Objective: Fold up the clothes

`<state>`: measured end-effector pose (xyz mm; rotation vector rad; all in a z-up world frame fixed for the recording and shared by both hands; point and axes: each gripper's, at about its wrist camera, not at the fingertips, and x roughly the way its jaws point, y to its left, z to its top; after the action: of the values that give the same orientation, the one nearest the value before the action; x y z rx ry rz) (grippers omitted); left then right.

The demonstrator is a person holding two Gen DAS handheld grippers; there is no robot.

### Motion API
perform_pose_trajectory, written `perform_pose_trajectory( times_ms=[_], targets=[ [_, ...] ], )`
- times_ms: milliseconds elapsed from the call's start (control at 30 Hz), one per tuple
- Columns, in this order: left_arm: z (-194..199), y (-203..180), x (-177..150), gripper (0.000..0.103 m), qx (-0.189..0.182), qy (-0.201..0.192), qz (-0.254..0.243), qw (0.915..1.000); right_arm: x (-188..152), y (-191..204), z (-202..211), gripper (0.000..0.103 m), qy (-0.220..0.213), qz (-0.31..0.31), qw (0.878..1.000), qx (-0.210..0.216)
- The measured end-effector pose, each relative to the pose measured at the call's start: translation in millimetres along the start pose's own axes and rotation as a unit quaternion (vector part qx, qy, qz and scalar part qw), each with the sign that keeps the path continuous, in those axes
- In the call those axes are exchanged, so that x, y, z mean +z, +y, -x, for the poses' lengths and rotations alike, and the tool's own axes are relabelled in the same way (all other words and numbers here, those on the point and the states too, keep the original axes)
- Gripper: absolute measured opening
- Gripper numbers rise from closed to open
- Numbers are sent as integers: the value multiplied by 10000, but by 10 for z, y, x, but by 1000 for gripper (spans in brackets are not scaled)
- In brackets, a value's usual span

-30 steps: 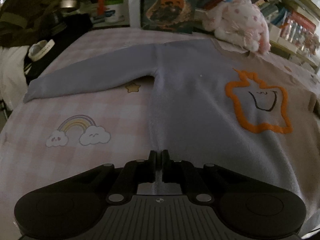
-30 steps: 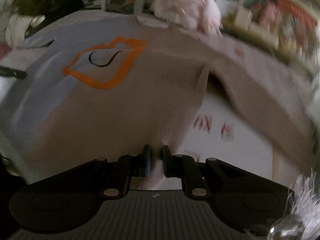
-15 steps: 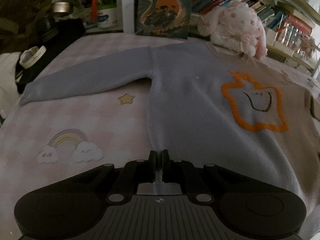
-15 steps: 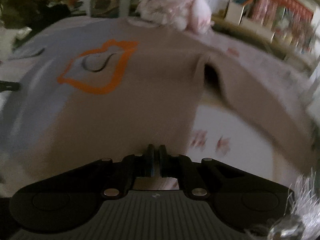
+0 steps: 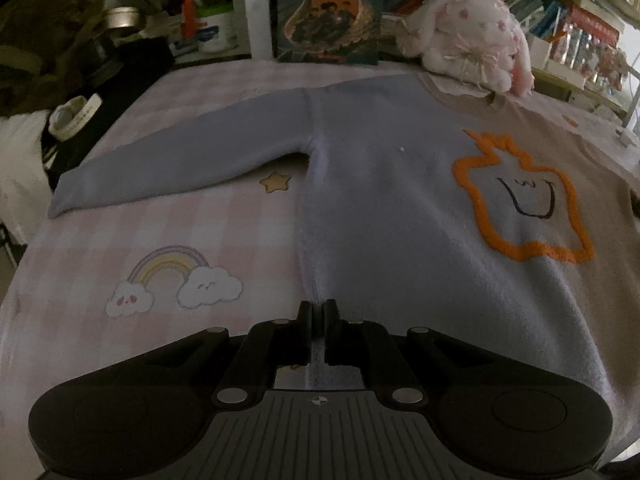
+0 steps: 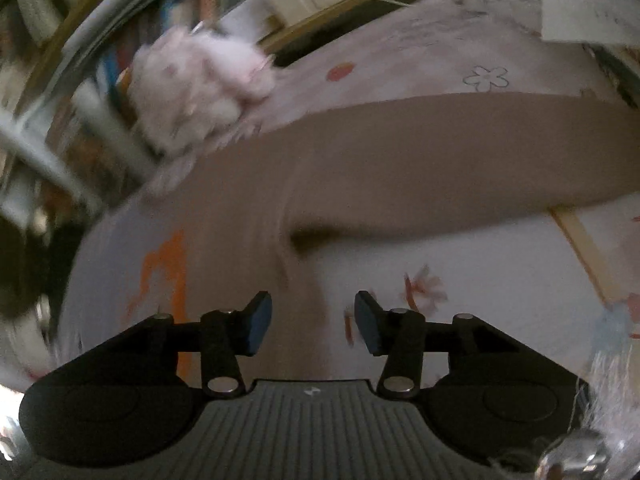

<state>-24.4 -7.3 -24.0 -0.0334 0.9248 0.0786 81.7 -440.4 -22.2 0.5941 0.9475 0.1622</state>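
Note:
A sweater (image 5: 380,200), grey-blue on one half and tan on the other, lies flat on the pink checked sheet (image 5: 168,224), with an orange star outline and a smile on its chest. Its grey sleeve (image 5: 180,168) stretches out to the left. My left gripper (image 5: 318,320) is shut on the sweater's bottom hem at the left side seam. In the right wrist view, blurred, my right gripper (image 6: 314,320) is open and empty just above the sweater's tan side (image 6: 360,168), with the tan sleeve (image 6: 500,152) stretching out to the right.
A pink plush rabbit (image 5: 468,40) sits at the sweater's collar; it also shows in the right wrist view (image 6: 196,92). A book (image 5: 328,8) stands behind, shelves of books at the back right. Dark clothes and a tape roll (image 5: 72,114) lie at the left edge.
My right gripper has let go of the tan hem, opened and swung to the right. My left gripper stays shut on the hem, with its view shifted only slightly.

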Motion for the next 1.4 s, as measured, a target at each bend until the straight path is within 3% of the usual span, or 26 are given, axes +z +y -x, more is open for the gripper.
perform_pose_trajectory(
  times_ms=[67, 133, 200, 467, 767, 800, 833, 900, 1067, 1233, 1300, 1400],
  targets=[
    [16, 5, -23, 5, 20, -14, 65, 10000, 79, 43, -125, 41, -44, -159, 9999, 20],
    [28, -3, -42, 5, 47, -30, 112, 9999, 121, 99, -250, 20, 22, -53, 10000, -41],
    [36, -4, -51, 5, 75, -40, 161, 9998, 138, 185, -376, 8, 105, 169, 9998, -96],
    [40, 104, -38, 5, 334, -12, 368, 9988, 226, 698, -778, 7, 402, 1515, 9875, -152],
    [-62, -90, 82, 4, 259, -34, 33, 9997, 445, 486, -759, 7, 235, 1372, 9898, -296],
    [-71, -81, 92, 4, 234, -30, 32, 9997, 437, 489, -742, 9, 224, 1374, 9897, -329],
    [-79, -71, 100, 4, 205, -25, 27, 9998, 406, 492, -698, 18, 191, 1403, 9892, -389],
    [-74, -31, 94, 4, 101, -9, -21, 9999, 288, 492, -543, 33, 111, 1493, 9878, -436],
    [-79, 42, 74, 5, -120, -71, 102, 9999, -342, 458, -41, 33, 275, 2152, 9755, -362],
    [-105, 43, 86, 4, -261, -142, -32, 9996, -905, 534, 237, 34, 330, 2785, 9577, -641],
    [-125, 36, 112, 4, -340, -143, -137, 9992, -991, 554, 271, 30, 293, 2866, 9544, -778],
    [-165, 16, 159, 4, -464, -156, -229, 9985, -1068, 569, 302, 16, 207, 3005, 9484, -991]
  ],
)
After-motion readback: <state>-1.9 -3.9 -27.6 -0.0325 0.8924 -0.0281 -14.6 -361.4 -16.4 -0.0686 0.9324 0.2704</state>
